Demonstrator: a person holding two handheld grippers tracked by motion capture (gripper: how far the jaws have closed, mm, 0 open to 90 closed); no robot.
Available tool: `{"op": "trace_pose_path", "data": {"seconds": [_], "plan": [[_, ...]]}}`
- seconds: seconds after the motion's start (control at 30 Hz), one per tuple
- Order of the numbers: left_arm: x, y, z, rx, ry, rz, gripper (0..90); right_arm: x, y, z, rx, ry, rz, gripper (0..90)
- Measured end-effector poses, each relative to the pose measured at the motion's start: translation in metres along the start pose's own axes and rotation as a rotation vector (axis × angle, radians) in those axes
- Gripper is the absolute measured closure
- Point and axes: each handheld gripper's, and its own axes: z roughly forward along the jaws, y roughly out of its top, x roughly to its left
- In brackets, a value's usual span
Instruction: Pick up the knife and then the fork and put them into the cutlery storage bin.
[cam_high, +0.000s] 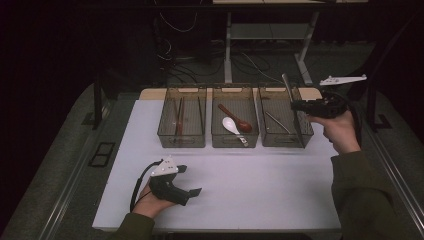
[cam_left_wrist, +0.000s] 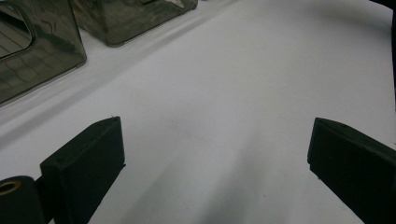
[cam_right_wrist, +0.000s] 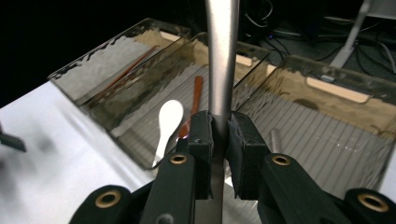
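Here, middle bin (cam_high: 235, 141) (two spoons (cam_high: 234, 124)), left bin (cam_high: 182, 140), chopsticks (cam_high: 179, 120)

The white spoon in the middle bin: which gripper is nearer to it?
Right. The right gripper hovers over the neighbouring bin beside the white spoon; the left gripper is down by the table's near edge.

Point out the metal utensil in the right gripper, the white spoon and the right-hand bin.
metal utensil (cam_right_wrist: 222, 60), right gripper view, its flat handle.
white spoon (cam_high: 230, 124), high view, its bowl.
right-hand bin (cam_high: 285, 141), high view, its near wall.
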Motion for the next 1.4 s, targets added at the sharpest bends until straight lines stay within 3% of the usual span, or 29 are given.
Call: {"op": "trace_pose_path", "data": {"seconds": [0.3,0.6,1.07,1.4], "plan": [[0.000,0.000,0.000,-0.002,-0.003,0.000,2.9,-0.016,0.020,0.000,-0.069,-0.069,0.030,79.9],[0.000,0.000,-0.001,-0.004,-0.001,-0.005,2.9,-0.033,0.029,0.015,-0.092,-0.137,0.025,79.9],[0.000,0.000,-0.001,-0.003,-0.002,-0.006,2.9,-0.056,0.022,0.043,-0.012,-0.183,0.050,79.8],[0.000,0.000,-0.001,-0.003,-0.003,-0.005,2.9,-0.056,0.011,0.062,0.055,-0.180,0.064,79.8]]}}
